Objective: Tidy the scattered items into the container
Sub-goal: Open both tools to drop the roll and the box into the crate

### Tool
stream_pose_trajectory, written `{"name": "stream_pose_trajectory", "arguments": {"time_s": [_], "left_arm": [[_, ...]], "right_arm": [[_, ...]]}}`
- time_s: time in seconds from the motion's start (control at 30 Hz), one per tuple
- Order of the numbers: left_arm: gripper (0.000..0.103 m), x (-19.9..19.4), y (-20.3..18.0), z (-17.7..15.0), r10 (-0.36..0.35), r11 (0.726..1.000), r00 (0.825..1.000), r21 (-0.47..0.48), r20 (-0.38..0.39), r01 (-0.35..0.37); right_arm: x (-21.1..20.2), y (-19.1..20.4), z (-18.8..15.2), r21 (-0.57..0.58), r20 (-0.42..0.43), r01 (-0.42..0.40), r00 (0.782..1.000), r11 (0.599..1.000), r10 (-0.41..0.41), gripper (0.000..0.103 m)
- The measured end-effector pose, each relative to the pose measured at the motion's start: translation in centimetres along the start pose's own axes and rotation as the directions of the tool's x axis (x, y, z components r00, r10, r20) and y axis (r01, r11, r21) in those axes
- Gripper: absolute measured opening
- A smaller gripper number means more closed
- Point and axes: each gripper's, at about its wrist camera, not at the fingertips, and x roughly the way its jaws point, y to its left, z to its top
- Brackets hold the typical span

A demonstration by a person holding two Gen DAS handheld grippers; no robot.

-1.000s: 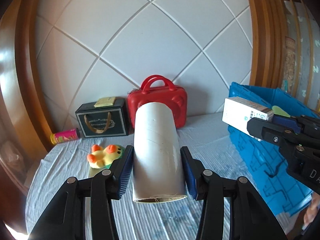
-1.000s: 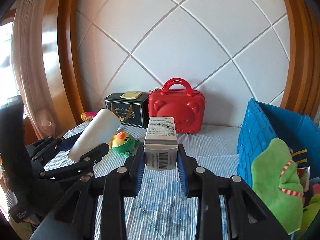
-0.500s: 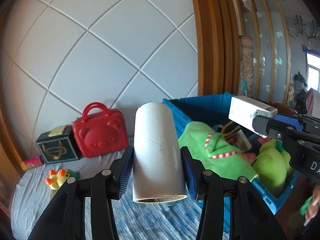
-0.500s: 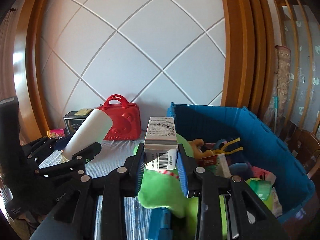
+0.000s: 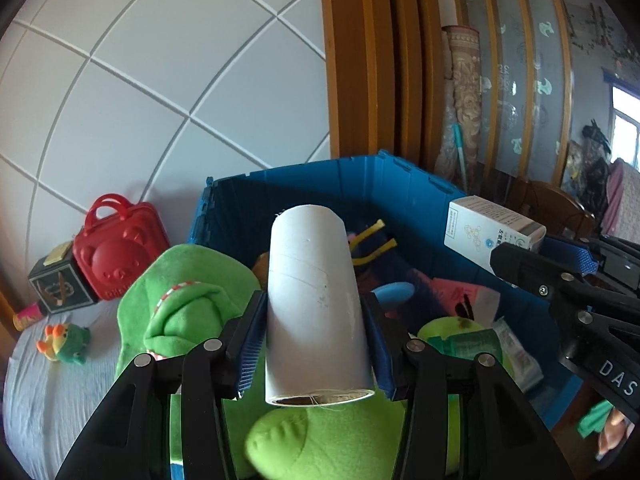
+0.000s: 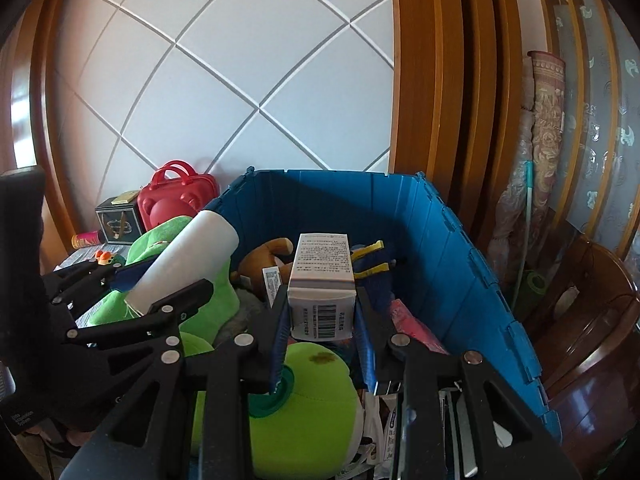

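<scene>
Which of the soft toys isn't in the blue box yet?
The small green duck with the orange beak: it lies alone on the striped cloth, while the other plush toys sit in the blue crate.

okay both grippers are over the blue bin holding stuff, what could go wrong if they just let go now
1. The bin is heaped with plush toys; the white roll in the left gripper could roll off the green plush and out over the near edge.
2. The right gripper is close by; the carton and roll may collide when dropped together.

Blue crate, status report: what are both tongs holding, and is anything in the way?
Left tongs shut on white roll. Right tongs shut on white carton. Both over blue crate. Green plush piled beneath.
</scene>
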Motion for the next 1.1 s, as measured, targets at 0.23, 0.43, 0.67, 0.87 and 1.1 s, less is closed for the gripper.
{"name": "stream_pose_trajectory", "arguments": {"time_s": [0.23,0.43,0.67,0.87,1.1], "left_arm": [[0.064,-0.1,-0.9,-0.1,0.065,0.998,0.998,0.016,0.001,-0.065],[0.078,0.0,-0.5,0.1,0.096,0.995,0.995,-0.002,0.001,-0.096],[0.081,-0.7,0.0,0.1,0.116,0.993,0.993,-0.020,0.015,-0.115],[0.083,-1.7,0.7,-0.4,0.127,0.991,0.992,-0.041,0.022,-0.126],[0.086,-2.7,0.3,-1.2,0.124,0.991,0.992,-0.050,0.026,-0.122]], "right_arm": [[1.5,-0.4,-0.4,-0.008,-0.026,-0.091,0.996,0.996,0.091,0.029],[2.1,-0.6,0.0,-0.009,-0.024,-0.109,0.994,0.994,0.108,0.029],[2.4,-1.2,0.4,0.003,-0.020,-0.114,0.993,0.994,0.114,0.045],[1.6,-1.6,0.6,0.011,0.004,-0.110,0.994,0.994,0.110,0.061],[-0.4,-2.6,0.4,0.025,0.041,-0.085,0.996,0.996,0.084,0.073]]}}
